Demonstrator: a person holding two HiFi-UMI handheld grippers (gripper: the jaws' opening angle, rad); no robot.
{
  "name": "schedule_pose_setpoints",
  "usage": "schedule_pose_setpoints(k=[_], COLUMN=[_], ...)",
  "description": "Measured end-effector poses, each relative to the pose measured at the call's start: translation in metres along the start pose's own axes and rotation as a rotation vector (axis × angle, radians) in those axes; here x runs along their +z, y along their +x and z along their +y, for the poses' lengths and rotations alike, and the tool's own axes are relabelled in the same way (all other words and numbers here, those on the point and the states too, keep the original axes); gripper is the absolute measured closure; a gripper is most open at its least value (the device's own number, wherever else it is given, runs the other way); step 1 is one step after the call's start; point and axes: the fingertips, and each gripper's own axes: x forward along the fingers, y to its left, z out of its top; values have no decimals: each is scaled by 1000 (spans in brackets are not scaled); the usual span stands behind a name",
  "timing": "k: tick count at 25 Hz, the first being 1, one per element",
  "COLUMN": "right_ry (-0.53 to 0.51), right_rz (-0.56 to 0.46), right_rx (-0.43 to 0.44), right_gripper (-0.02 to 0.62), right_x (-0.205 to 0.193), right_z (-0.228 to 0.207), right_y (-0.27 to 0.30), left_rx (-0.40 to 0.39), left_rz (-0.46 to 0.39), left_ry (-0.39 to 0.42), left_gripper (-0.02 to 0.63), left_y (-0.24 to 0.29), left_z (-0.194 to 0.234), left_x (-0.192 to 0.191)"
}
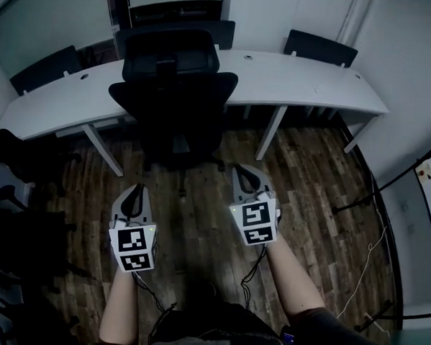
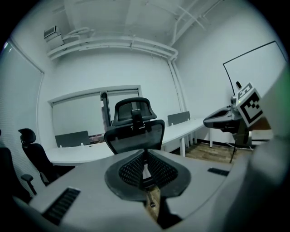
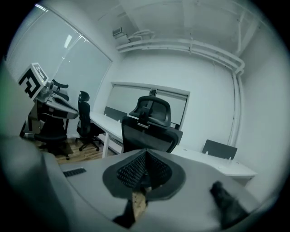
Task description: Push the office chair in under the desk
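The office chair (image 1: 173,94) stands on the near side of the desk (image 1: 292,78), its back turned away from the desk, apparently not yet tucked in; left gripper (image 1: 136,194) and right gripper (image 1: 245,177) hover farther from the desk, clear of the chair, jaws together and empty, probably so that blunt tips can shove the backrest.

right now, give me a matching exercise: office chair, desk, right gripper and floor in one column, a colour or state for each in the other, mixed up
Things:
1 office chair
2 desk
3 right gripper
4 floor

Descriptions:
a dark wood planks
b jaws shut, nothing between them
c black, backrest facing away from the desk
d white, long top

Pairs: 1-c, 2-d, 3-b, 4-a
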Motion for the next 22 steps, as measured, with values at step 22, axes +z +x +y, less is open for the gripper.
schedule_pose_setpoints(k=[22], right_ry=[33], right_rz=[-60], right_rx=[-90], right_gripper=[574], right_x=[35], right_z=[127], right_y=[-169], left_rx=[-64], left_rz=[-78], left_ry=[-22], left_gripper=[575], left_y=[-203], left_z=[17], left_x=[-42])
